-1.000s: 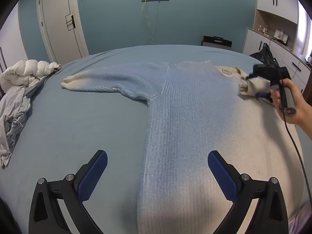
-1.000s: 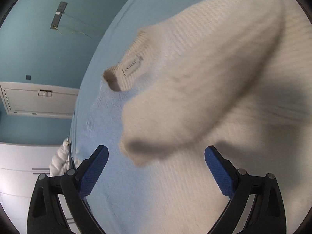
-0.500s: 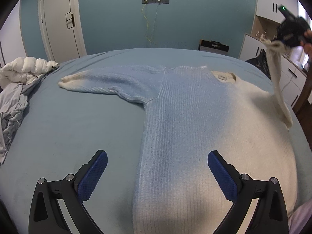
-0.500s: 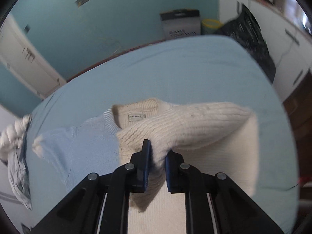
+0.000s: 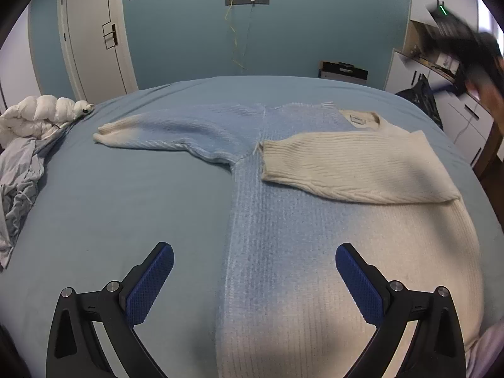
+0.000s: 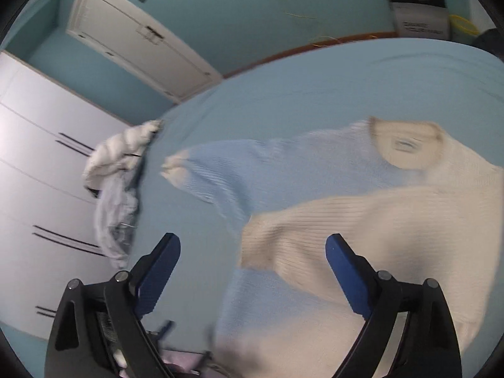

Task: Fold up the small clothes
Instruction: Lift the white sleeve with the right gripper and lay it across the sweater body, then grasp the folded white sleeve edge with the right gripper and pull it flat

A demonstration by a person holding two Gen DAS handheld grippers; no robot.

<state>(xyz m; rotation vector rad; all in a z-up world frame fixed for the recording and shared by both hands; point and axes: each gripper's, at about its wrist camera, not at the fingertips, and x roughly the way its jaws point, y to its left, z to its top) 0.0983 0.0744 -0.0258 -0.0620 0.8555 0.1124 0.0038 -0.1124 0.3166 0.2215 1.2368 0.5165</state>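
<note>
Lying face-up on the bed (image 5: pixel 132 208), the knit sweater (image 5: pixel 283 252) has its body running toward you and its collar (image 5: pixel 359 118) at the far end, which puts both sleeves within sideways reach. You have the cream sleeve (image 5: pixel 352 170) crossed over the chest, its cuff resting near the body's left edge; that placement reads as the first inward fold, made so the garment narrows to a rectangle. The blue sleeve (image 5: pixel 163 135) is not yet folded and extends flat toward the left side of the bed, its cream cuff pointing at the heap of white and grey clothes (image 5: pixel 28 145) at the bed's edge. Your left gripper (image 5: pixel 253 278) hovers low over the hem end with its jaws spread wide and nothing between them, straddling the sweater's left edge; I judge it is staged for the next grasp. Your right gripper (image 6: pixel 252 271) is likewise spread and empty, raised above the cream sleeve's cuff; the right wrist view is motion-blurred, so its exact clearance cannot be stated. In the left wrist view it appears only as a dark smear at the upper right. Recommended next action: take the blue sleeve at its cuff and mirror the fold.
</note>
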